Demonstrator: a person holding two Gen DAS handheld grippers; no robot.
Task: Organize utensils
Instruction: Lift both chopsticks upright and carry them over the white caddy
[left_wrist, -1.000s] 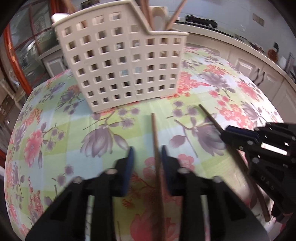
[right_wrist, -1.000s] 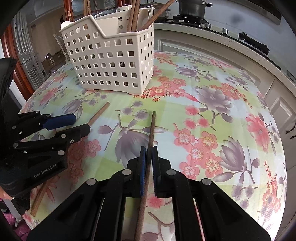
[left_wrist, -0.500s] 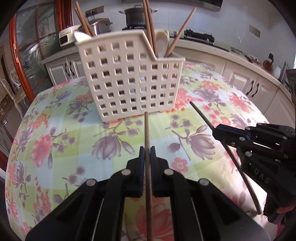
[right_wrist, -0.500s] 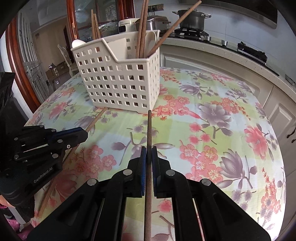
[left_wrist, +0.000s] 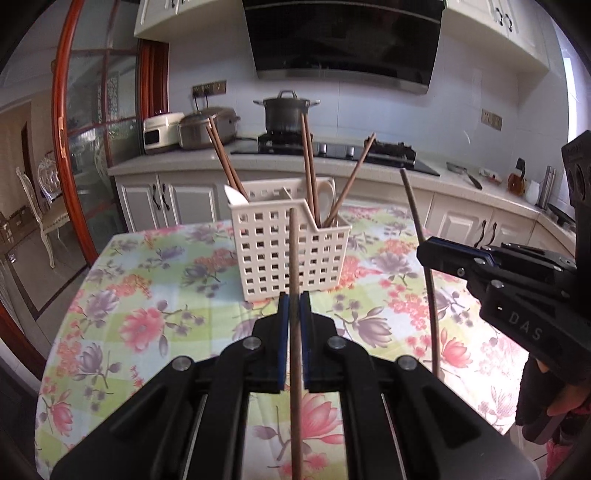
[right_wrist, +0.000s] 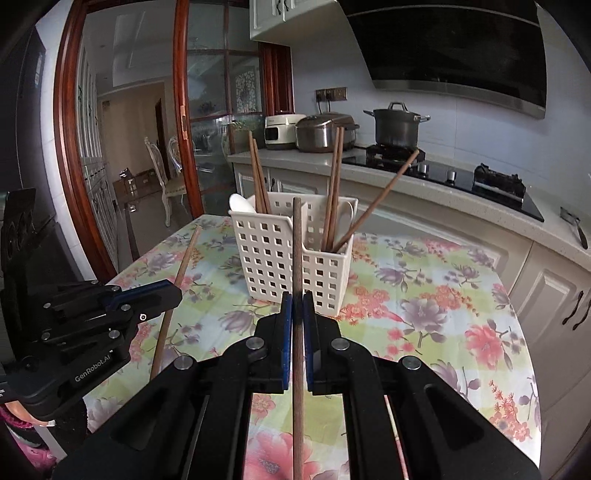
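Observation:
A white perforated utensil basket (left_wrist: 291, 254) (right_wrist: 295, 258) stands on the floral table and holds several brown chopsticks and white spoons. My left gripper (left_wrist: 294, 300) is shut on a brown chopstick (left_wrist: 294, 251), held in the air and pointing at the basket's front. My right gripper (right_wrist: 297, 300) is shut on another brown chopstick (right_wrist: 296, 240), also raised toward the basket. Each view shows the other tool from the side. The right gripper (left_wrist: 424, 254) grips its chopstick (left_wrist: 415, 214) at the right. The left gripper (right_wrist: 173, 292) grips its chopstick (right_wrist: 181, 273) at the left.
The round table (left_wrist: 140, 295) has a flowered cloth. Behind it runs a counter (left_wrist: 177, 158) with rice cookers, a pot (left_wrist: 286, 114) on the hob and white cabinets. A glass door with a red frame (right_wrist: 70, 155) and a chair lie to the left.
The left jaws closed on their chopstick. Both grippers then rose from the table with a chopstick each and tilted up, so the kitchen behind the basket came into view.

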